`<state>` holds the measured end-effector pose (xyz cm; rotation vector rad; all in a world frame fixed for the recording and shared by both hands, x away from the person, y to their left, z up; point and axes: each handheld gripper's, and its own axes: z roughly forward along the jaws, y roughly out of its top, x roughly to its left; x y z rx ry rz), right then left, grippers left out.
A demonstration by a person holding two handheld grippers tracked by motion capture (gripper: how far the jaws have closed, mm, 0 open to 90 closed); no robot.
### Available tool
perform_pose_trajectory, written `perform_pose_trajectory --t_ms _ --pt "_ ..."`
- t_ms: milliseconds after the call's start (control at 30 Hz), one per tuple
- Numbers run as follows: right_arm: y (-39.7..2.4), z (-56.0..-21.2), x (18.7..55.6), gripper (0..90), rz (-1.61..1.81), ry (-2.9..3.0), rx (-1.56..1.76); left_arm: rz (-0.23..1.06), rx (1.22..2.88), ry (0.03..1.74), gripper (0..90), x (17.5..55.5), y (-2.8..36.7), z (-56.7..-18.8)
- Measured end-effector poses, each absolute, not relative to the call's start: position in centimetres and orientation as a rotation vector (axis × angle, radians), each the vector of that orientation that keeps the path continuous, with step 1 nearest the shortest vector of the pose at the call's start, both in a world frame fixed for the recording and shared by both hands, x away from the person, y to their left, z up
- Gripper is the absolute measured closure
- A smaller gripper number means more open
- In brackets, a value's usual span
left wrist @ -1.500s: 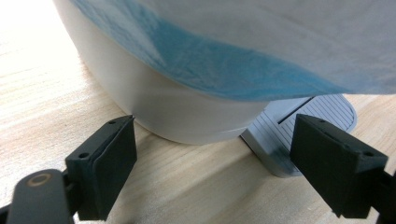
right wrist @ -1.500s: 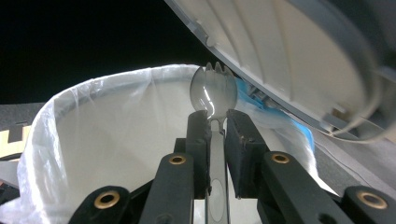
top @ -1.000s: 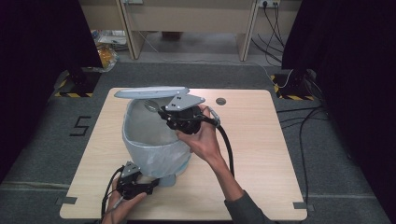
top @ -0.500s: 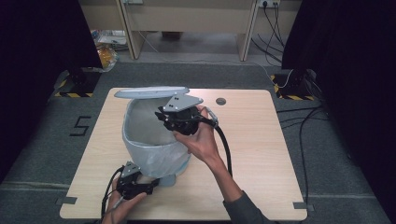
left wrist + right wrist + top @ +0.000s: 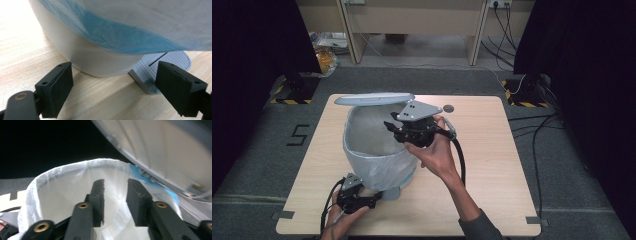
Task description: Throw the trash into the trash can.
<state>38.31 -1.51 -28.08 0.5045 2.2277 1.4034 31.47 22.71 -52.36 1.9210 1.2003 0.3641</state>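
High view shows the right tongs (image 5: 388, 126) over the bag-lined bin (image 5: 377, 155), jaws just opening with nothing between. Left tongs (image 5: 377, 199) stand spread by the bin's pedal (image 5: 160, 71) on the table (image 5: 492, 165).

bin (image 5: 377, 150) stands on the table (image 5: 492, 150), bag (image 5: 382, 167) in it, lid (image 5: 373, 99) behind, pedal (image 5: 160, 72) in front.

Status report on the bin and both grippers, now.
Left gripper open, low at the pedal. Right gripper over the bin, jaws just opening, nothing between them. Bag liner fitted over rim, lid up. Nothing in the way.
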Motion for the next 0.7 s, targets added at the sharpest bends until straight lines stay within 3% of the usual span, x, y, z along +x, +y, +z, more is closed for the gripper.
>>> perform_pose_trajectory --t_ms 200,700 --pt "-3.5 -27.7 38.2 53.6 1.427 2.186 0.568 0.363 1.920 1.200 14.1 31.5 22.7 -52.4" --pt "-6.8 -27.9 37.8 49.3 1.424 2.138 0.645 0.363 1.921 1.200 14.1 31.5 22.7 -52.4"
